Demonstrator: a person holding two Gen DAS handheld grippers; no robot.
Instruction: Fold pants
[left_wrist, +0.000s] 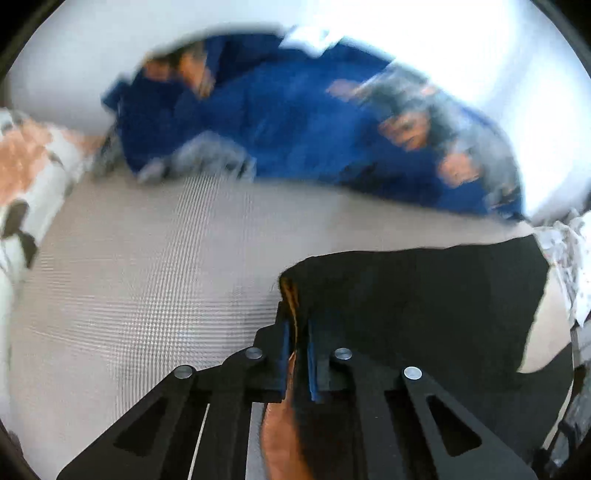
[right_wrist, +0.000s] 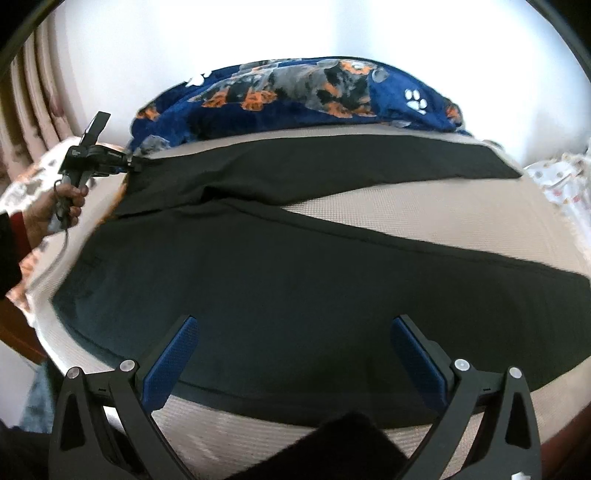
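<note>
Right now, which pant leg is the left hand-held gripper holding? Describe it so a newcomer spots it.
On the beige mattress, black pants lie spread in a V below the blue dog-print blanket. The held leg is the far one, next to that blanket. Unlike the near leg, its waist-end corner is pinched in the left hand-held gripper.

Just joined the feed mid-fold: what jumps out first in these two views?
The black pants dominate, spread across the beige mattress with both legs fanning toward the right. The left gripper is shut on the pants' waist edge at the far left, while the right gripper hangs open over the near leg. Behind, against the wall, lies a bright blue dog-print blanket.
</note>
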